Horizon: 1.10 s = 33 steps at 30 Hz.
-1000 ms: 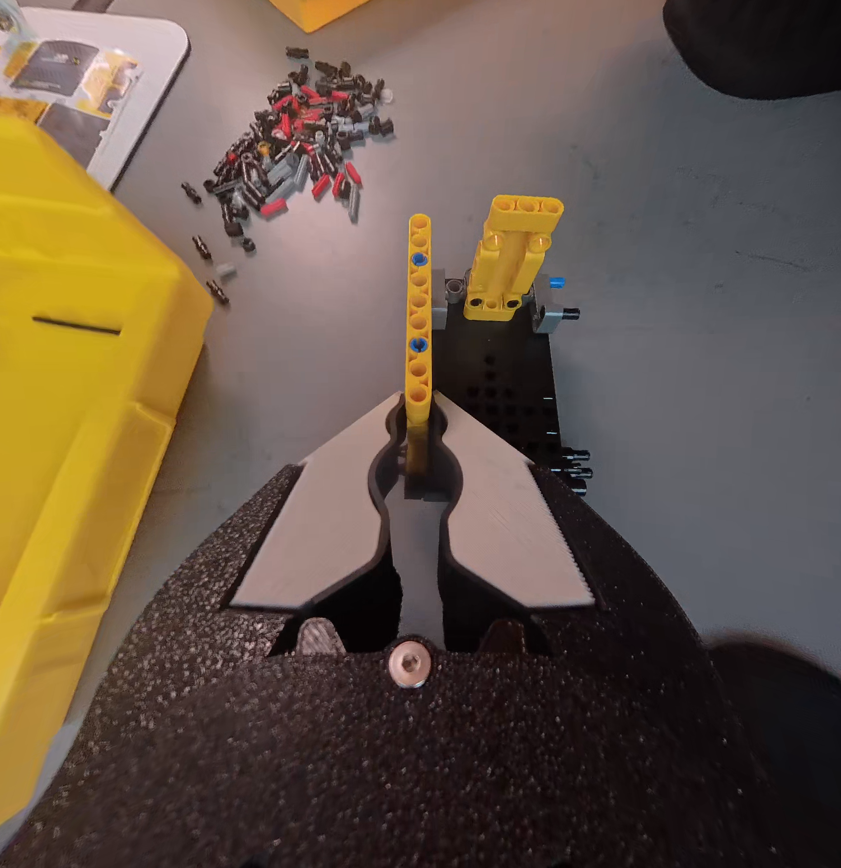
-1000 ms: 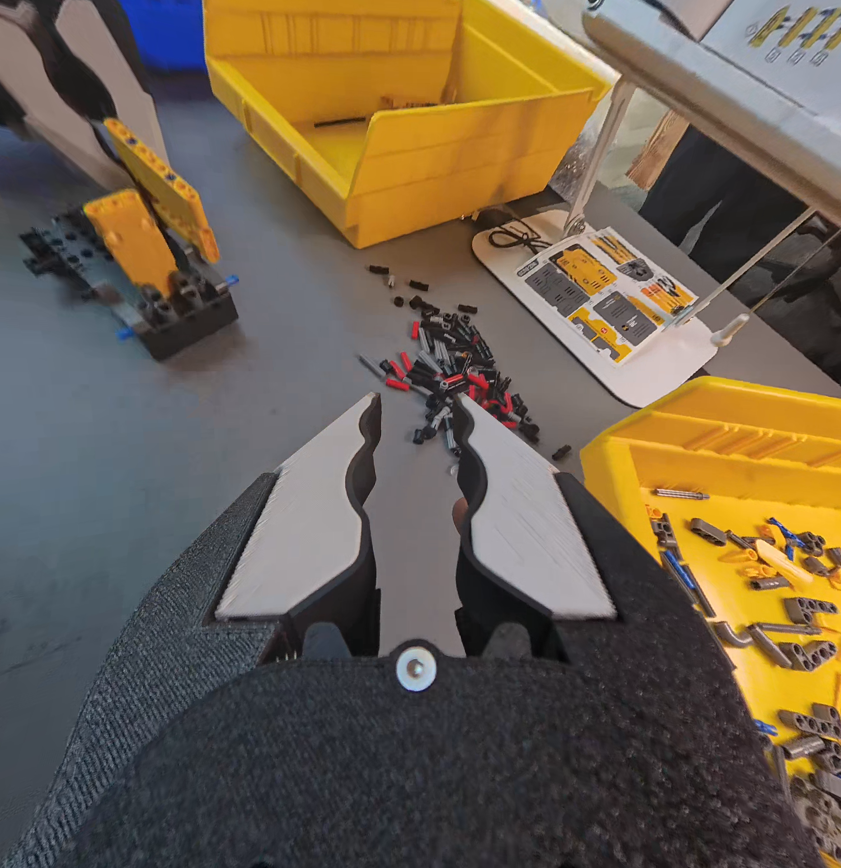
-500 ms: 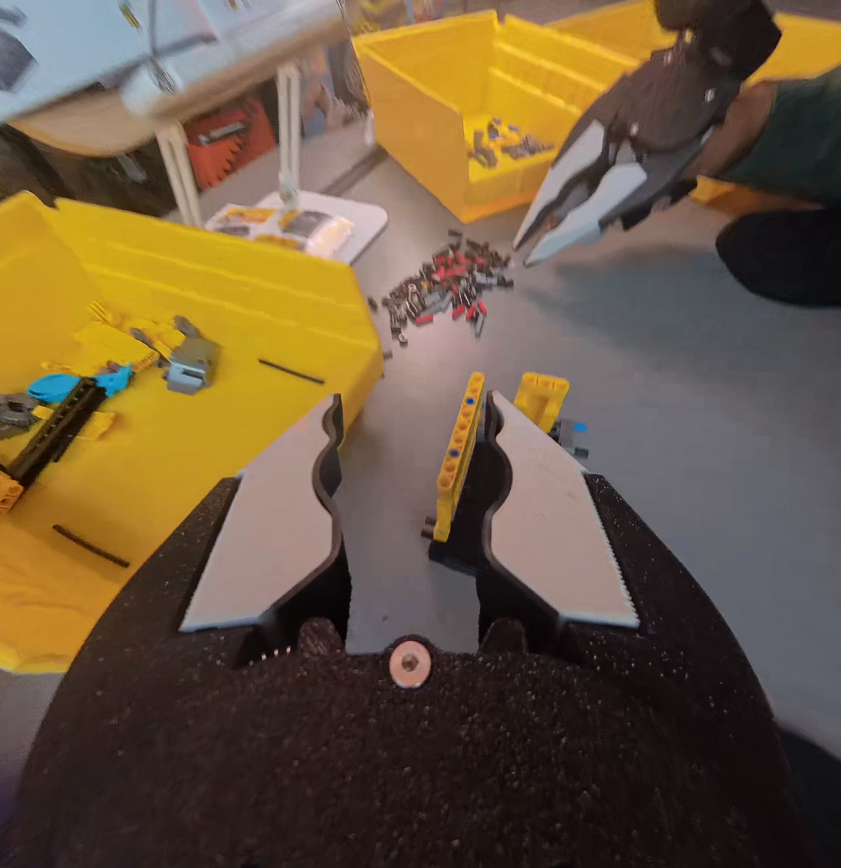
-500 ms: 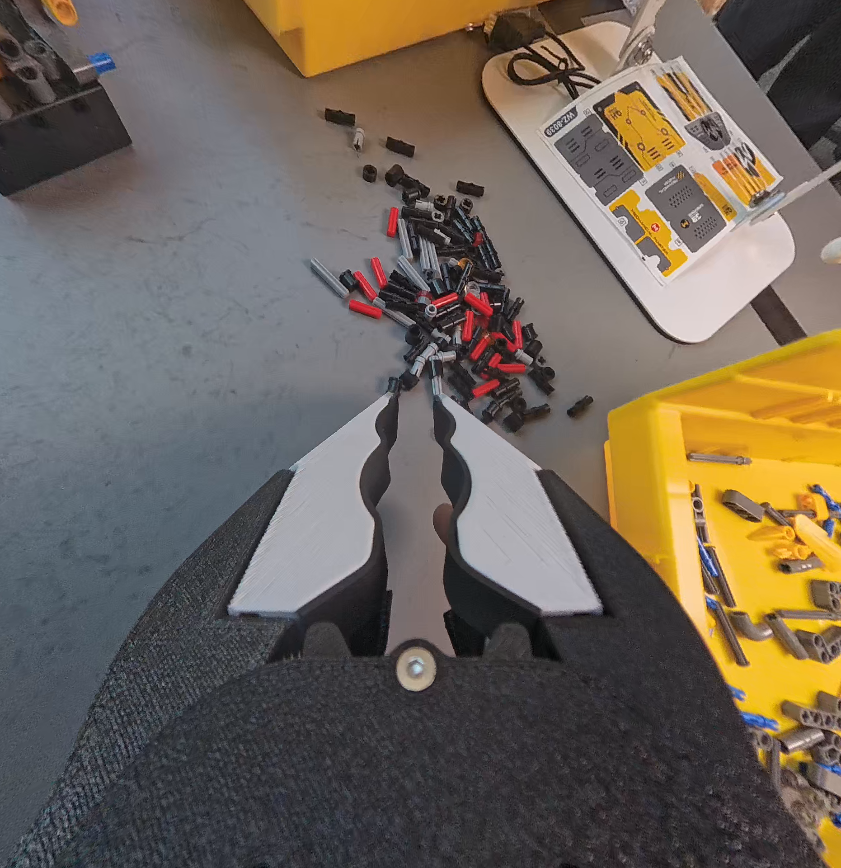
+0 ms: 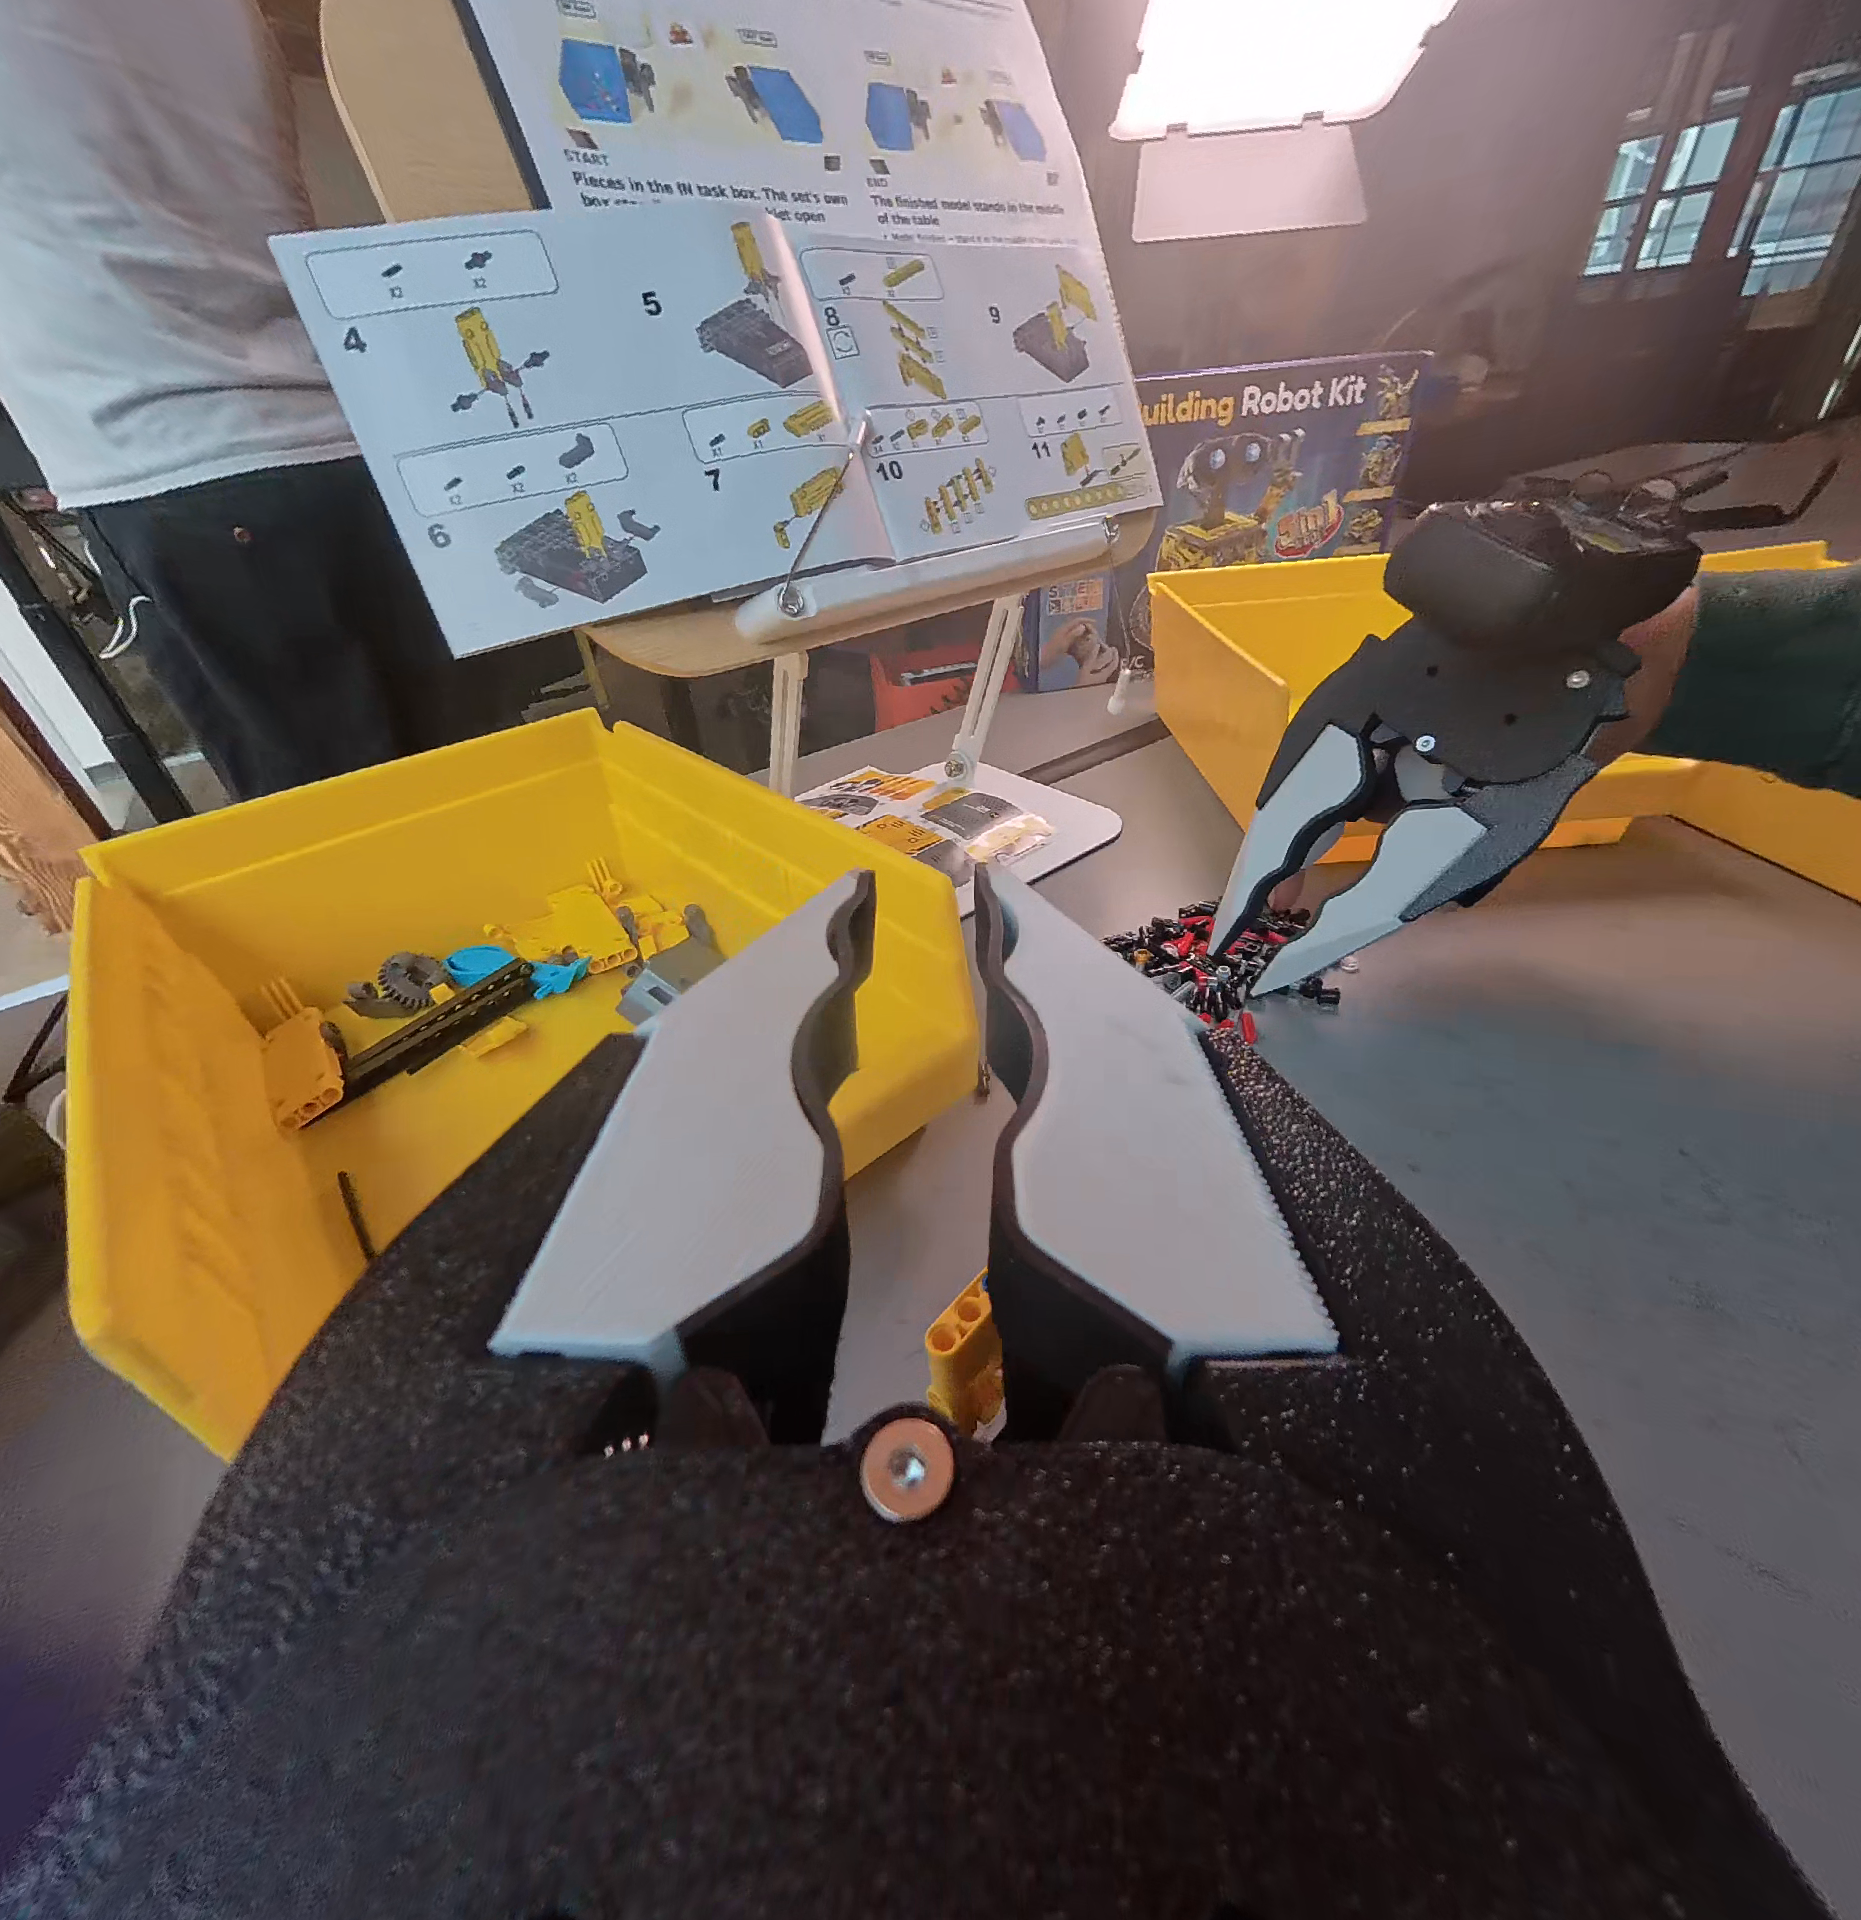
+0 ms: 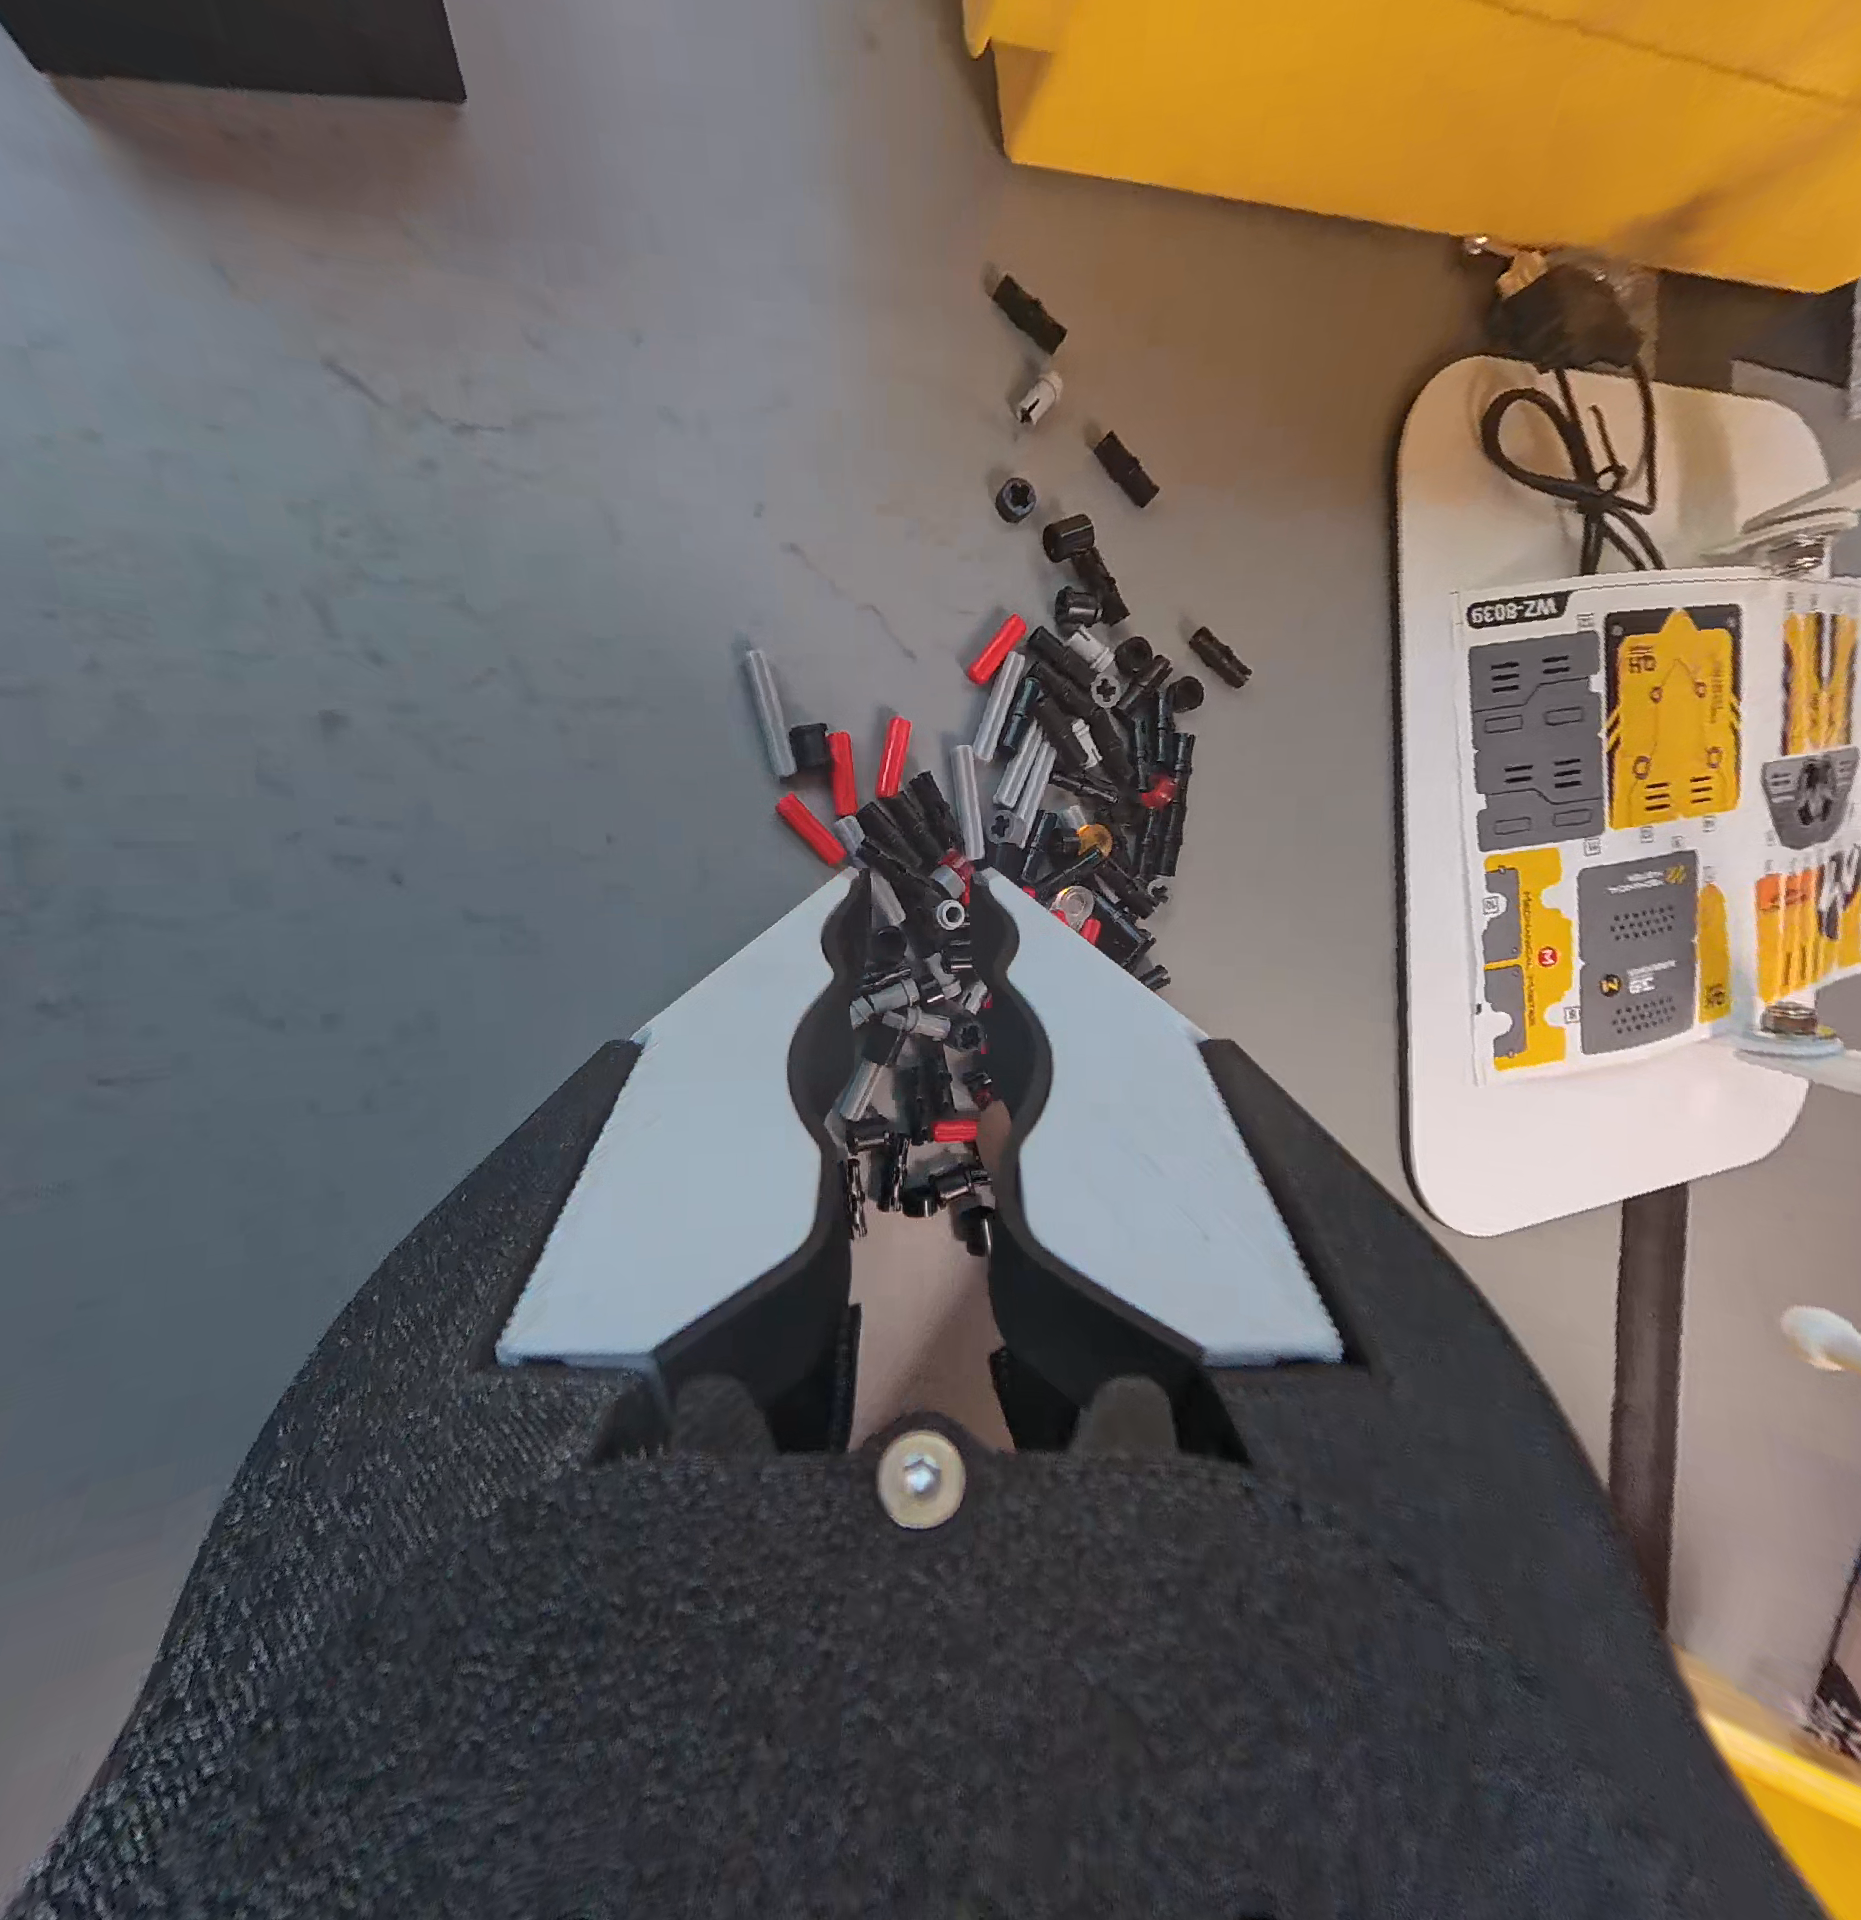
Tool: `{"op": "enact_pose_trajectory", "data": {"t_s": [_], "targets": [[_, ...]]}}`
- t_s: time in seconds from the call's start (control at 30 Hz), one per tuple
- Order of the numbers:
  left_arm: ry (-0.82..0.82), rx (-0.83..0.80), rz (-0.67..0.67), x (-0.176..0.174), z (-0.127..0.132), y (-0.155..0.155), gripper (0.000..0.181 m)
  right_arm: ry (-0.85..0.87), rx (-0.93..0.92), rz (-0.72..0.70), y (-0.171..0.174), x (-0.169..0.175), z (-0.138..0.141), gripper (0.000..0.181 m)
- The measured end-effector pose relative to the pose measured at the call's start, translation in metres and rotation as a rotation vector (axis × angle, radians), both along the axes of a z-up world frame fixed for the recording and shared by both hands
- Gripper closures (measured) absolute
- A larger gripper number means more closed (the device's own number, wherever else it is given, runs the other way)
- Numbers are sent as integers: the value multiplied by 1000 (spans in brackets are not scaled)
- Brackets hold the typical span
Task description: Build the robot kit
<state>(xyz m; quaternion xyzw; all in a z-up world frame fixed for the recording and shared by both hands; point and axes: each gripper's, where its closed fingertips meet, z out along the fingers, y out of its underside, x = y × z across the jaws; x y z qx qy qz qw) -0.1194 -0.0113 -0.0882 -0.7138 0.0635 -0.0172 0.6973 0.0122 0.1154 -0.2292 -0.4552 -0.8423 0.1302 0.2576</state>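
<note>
Hovering above the grey bench (image 5: pixel 1591 1195), the left claw (image 5: pixel 924 894) is released, its tips slightly apart and gripping nothing; a yellow beam piece (image 5: pixel 962 1351) shows below its base. Beside it sits a yellow bin (image 5: pixel 313 862) of parts. The right claw (image 6: pixel 918 883) is lowered into the pile of black, red and grey pins (image 6: pixel 1071 748), tips parted around several; whether it pinches one is unclear.
</note>
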Motion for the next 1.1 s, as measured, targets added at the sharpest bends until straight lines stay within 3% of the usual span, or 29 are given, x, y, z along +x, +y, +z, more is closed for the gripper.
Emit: {"op": "enact_pose_trajectory", "data": {"t_s": [0.17, 0.6, 0.7, 0.87, 1.0, 1.1], "targets": [[-13, -3, 15, -6, -3, -5, 181, -97, -17, 63, -1, 0, -5, 162], [-20, -2, -25, -4, -9, -7, 181, -109, -32, 90, -5, -3, -6, 178], [-25, -19, -42, 0, -12, -7, 181, -60, -45, 63, -9, 2, 7, 178], [-20, -76, -96, 12, -21, -7, 180, 26, -144, 59, -65, 23, 34, 178], [-18, -107, -129, 20, -26, -6, 168, -7, -172, 77, -115, 41, 12, 177], [-23, -115, -146, 25, -27, -6, 161, -21, -190, 78, -133, 46, 1, 177]]}}
